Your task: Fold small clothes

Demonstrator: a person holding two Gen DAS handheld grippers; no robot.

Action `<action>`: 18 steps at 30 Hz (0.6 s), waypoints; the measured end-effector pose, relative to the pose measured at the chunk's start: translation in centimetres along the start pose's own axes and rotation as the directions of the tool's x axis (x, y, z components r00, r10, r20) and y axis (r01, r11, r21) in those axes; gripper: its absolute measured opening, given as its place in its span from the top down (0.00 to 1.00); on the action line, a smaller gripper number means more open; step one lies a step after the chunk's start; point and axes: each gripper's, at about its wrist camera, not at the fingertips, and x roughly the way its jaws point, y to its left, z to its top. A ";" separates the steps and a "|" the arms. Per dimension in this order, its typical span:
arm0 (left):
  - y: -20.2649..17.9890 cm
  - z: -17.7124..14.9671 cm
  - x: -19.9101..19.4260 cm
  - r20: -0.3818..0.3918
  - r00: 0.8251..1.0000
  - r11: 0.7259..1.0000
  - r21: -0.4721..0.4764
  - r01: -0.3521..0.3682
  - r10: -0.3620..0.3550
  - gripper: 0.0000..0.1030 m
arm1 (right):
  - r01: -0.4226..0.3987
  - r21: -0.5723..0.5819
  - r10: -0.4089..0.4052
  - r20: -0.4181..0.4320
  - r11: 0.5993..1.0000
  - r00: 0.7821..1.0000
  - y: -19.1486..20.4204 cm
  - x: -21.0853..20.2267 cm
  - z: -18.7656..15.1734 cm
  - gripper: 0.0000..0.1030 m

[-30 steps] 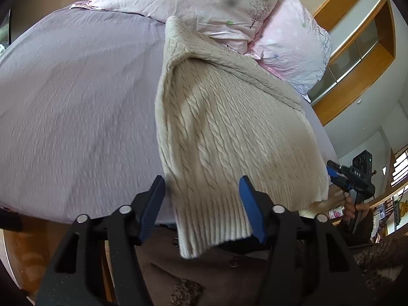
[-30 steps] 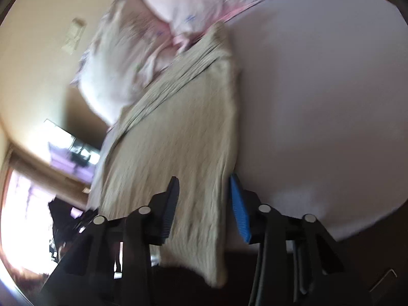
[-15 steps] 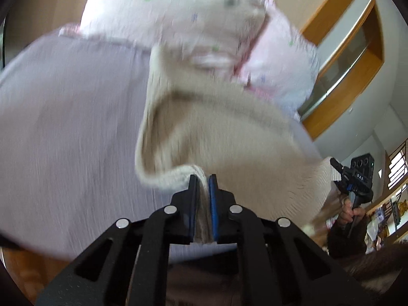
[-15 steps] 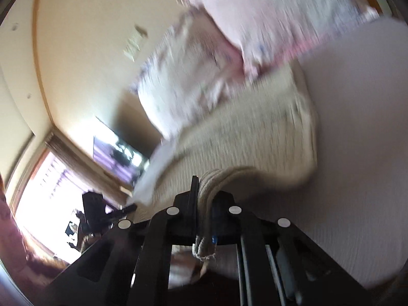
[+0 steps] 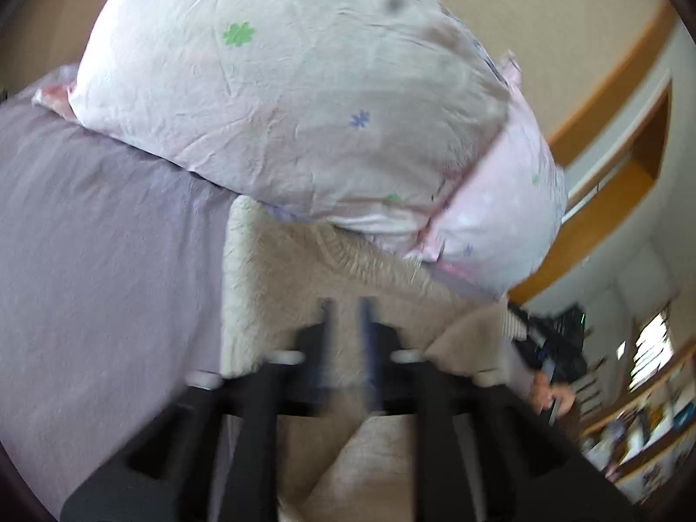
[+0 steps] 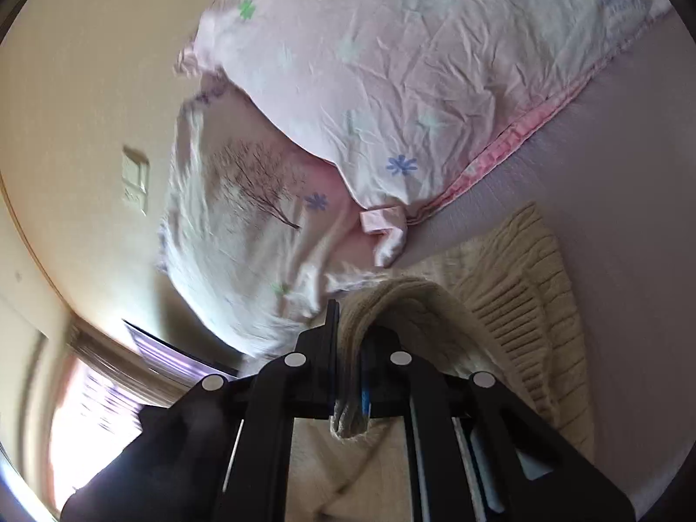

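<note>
A cream cable-knit sweater [image 5: 278, 287] lies on the lilac bed sheet [image 5: 95, 261], its far end against the pink pillows. My left gripper [image 5: 346, 317] hangs just over the sweater; its blurred jaws stand a narrow gap apart with cloth seen between them, so its grip is unclear. My right gripper [image 6: 348, 339] is shut on the sweater's hem [image 6: 391, 300], which bulges up over the jaws and hangs folded over the ribbed part of the sweater [image 6: 530, 304].
Two pink flowered pillows [image 5: 296, 100] lie at the head of the bed, also in the right wrist view [image 6: 391, 78]. A wooden shelf unit [image 5: 617, 139] stands at the right. The other gripper and hand [image 5: 552, 361] show beyond the sweater.
Both grippers closed on the sweater's near hem and carried it forward toward the pillows, folding the sweater over itself. The left jaws now show a small gap.
</note>
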 end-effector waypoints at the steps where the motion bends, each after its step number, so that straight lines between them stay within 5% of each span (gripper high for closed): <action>1: -0.6 -0.7 -0.7 0.001 1.000 0.999 0.052 -0.010 0.010 0.44 | -0.014 0.020 0.014 -0.001 1.000 1.000 -0.5 0.0 -0.1 0.92; 5: -4.4 -4.5 -3.5 -0.024 0.999 0.950 0.313 -0.014 0.023 0.42 | -0.027 0.023 0.027 0.007 0.999 1.000 -1.2 0.1 -0.1 0.92; 7: -7.2 -7.0 -4.4 -0.033 0.998 0.886 0.463 -0.037 0.058 0.42 | -0.027 0.023 0.027 -0.001 0.999 1.000 -1.5 0.4 -0.2 0.92; 11: -13.6 -15.0 -3.4 -0.104 0.979 0.614 0.789 -0.027 0.176 0.41 | -0.019 0.046 0.020 -0.024 0.999 1.000 -2.6 1.5 -0.7 0.92; 12: -14.5 -16.3 -2.7 -0.131 0.974 0.578 0.816 0.000 0.184 0.41 | -0.017 0.052 0.019 -0.025 0.999 1.000 -2.8 1.7 -0.7 0.92; 14: -15.7 -18.3 -0.8 -0.194 0.963 0.527 0.847 0.067 0.189 0.41 | -0.026 0.064 0.028 -0.024 0.998 0.999 -3.1 1.5 -0.9 0.92; 18: -16.0 -19.8 1.8 -0.280 0.939 0.492 0.857 0.151 0.199 0.49 | -0.047 0.065 0.048 -0.012 0.997 0.999 -2.8 1.0 -0.9 0.92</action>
